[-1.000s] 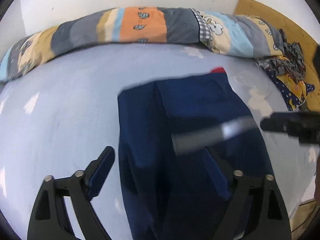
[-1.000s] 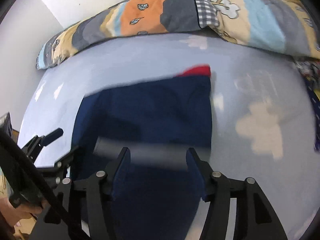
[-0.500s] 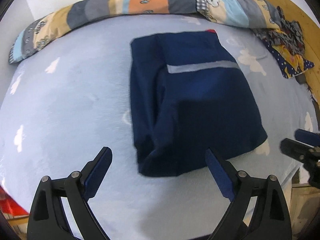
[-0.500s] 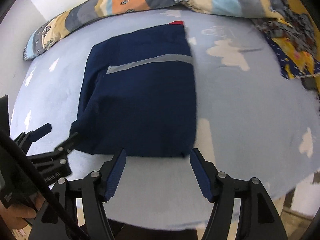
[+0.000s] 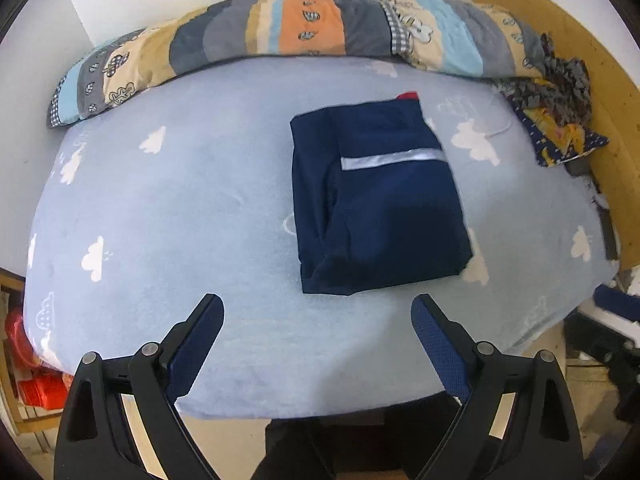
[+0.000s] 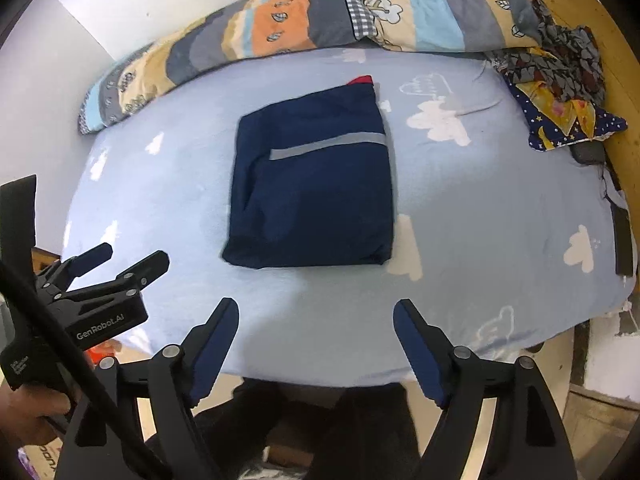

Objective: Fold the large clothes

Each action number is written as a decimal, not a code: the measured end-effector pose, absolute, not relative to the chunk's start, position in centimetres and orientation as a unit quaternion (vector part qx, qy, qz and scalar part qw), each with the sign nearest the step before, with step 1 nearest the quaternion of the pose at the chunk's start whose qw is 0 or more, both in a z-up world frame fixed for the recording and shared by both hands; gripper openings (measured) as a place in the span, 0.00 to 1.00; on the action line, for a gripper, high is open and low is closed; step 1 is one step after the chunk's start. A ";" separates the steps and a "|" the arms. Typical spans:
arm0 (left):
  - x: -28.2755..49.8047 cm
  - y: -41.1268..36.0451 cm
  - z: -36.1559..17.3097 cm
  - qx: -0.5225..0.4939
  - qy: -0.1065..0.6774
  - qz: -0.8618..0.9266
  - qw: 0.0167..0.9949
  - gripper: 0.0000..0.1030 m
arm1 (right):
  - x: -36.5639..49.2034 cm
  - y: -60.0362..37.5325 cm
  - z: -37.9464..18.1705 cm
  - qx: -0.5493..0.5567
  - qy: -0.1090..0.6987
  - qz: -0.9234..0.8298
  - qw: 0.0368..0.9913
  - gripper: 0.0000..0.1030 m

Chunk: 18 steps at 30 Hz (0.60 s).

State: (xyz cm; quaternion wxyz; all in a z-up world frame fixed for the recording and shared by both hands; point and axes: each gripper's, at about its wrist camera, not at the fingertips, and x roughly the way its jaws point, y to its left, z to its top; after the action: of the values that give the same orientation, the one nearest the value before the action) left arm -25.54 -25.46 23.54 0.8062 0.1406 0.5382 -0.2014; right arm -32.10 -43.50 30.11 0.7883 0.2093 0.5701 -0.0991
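On the bed (image 5: 168, 200), navy garment (image 5: 380, 204) lies folded square.

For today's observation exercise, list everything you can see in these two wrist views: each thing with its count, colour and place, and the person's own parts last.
folded garment: one, navy with a grey stripe and a red bit at its far edge, middle of the bed
bed sheet: one, light blue with white clouds, covering the bed
quilt: one, striped orange, grey, blue and cream, rolled along the far edge
crumpled clothes: one pile, navy, yellow and grey patterned, far right corner
headboard: one, wooden brown, right side
left gripper: one, black with blue fingers, open, empty, near edge
right gripper: one, black with blue fingers, opening, empty
hand: one, lower left, holding the left gripper
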 end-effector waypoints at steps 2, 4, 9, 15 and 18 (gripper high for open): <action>-26.2 -25.1 24.8 0.140 0.527 -0.198 0.814 0.92 | -32.5 -43.0 31.3 0.216 0.566 -0.099 0.790 0.82; -27.0 -24.7 26.0 0.139 0.512 -0.196 0.825 0.92 | -32.7 -42.4 32.2 0.211 0.563 -0.098 0.793 0.82; -27.8 -24.8 27.8 0.161 0.495 -0.208 0.828 0.92 | -32.4 -41.5 33.2 0.174 0.570 -0.087 0.799 0.83; -27.4 -24.6 28.5 0.159 0.508 -0.212 0.820 0.92 | -32.6 -41.8 33.5 0.196 0.583 -0.083 0.784 0.84; -27.3 -24.5 28.9 0.160 0.508 -0.210 0.820 0.92 | -32.8 -41.7 33.9 0.206 0.584 -0.079 0.781 0.84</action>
State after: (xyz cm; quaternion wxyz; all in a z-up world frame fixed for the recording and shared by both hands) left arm -27.32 -24.46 28.87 0.8201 0.1601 0.5076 -0.2102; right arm -32.82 -41.74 33.85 0.7810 0.2062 0.5842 -0.0791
